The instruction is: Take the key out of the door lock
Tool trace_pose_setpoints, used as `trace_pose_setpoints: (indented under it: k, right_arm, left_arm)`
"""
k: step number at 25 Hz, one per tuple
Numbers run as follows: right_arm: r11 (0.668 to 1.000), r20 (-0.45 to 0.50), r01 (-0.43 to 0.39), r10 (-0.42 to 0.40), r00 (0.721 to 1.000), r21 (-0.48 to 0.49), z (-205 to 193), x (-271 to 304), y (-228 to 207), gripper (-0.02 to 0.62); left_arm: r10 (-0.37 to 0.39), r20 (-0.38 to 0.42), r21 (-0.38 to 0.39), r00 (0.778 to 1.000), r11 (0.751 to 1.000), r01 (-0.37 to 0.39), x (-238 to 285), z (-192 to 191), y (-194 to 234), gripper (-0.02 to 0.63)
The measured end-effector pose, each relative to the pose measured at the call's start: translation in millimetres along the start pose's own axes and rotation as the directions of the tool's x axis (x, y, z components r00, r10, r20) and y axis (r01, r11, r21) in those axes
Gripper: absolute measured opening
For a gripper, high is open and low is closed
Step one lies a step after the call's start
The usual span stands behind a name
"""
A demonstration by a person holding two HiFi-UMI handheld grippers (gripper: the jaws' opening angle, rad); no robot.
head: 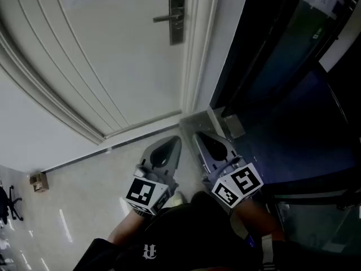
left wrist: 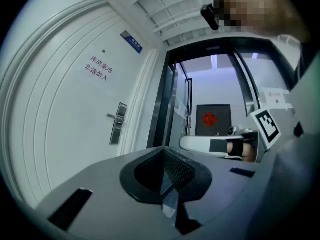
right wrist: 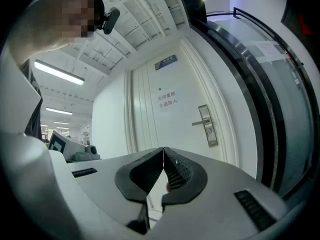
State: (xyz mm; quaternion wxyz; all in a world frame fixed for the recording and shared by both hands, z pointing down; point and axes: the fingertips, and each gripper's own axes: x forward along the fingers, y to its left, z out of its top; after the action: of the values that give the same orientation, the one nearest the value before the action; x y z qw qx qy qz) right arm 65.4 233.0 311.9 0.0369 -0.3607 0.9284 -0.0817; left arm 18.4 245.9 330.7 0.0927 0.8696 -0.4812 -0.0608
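A white door [head: 101, 55] carries a metal lock plate with a lever handle [head: 176, 16], also seen as the lock plate [left wrist: 118, 123] in the left gripper view and the lock plate [right wrist: 207, 126] in the right gripper view. The key is too small to make out. Both grippers hang low, well short of the door, side by side. My left gripper [head: 174, 140] is shut with nothing in it, as the left gripper [left wrist: 161, 150] shows close up. My right gripper [head: 198, 135] is shut and empty too, its tips meeting at the right gripper [right wrist: 163, 150].
The white door frame [head: 197, 49] borders dark glass panels [head: 282, 66] on the right. A small brown door stop [head: 38, 180] sits on the pale floor at left. A far doorway with a red ornament [left wrist: 209, 119] shows behind the glass.
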Motion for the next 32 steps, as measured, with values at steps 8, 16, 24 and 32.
trace_pose_setpoints:
  k: [8,16,24,32]
  right_arm:
    - [1.000,0.003,-0.006,0.006,1.000,0.005,2,48,-41,0.015]
    - [0.998,0.011,-0.060,0.060,0.998,-0.007,17,119,-99,0.017]
    - [0.996,0.003,-0.094,0.094,0.996,0.007,28,181,-161,0.015]
    - [0.995,0.026,-0.097,0.096,0.995,0.015,34,218,-187,0.016]
  left_arm:
    - [0.024,0.003,0.000,1.000,1.000,-0.024,39,-3,38,0.006]
    - [0.069,0.021,0.039,0.997,0.997,-0.070,115,19,93,0.006]
    - [0.120,0.019,0.030,0.993,0.992,-0.120,187,30,138,0.006]
    - [0.150,0.043,0.057,0.988,0.987,-0.152,220,47,169,0.006]
